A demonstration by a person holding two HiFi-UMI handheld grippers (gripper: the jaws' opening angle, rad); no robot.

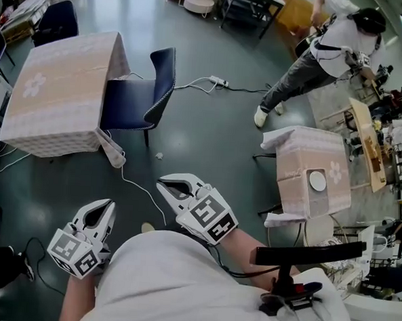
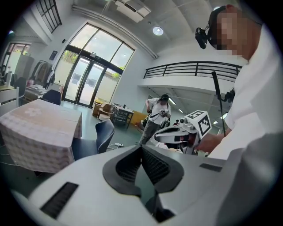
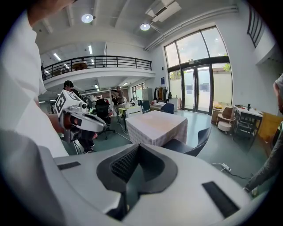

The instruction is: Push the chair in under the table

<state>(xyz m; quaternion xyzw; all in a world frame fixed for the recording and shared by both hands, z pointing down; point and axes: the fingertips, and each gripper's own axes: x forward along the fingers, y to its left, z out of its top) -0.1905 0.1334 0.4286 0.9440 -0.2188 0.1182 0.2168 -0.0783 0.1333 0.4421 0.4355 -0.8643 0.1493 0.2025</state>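
No readable text; left gripper (image 1: 108,205) and right gripper (image 1: 163,184) carry square markers.

L gripper (image 1: 105,208), R gripper (image 1: 167,186) — jaws together, empty, side by side.

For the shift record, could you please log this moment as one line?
stage: before contact | chair: not yet under table, untouched | left gripper: shut, empty | right gripper: shut, empty
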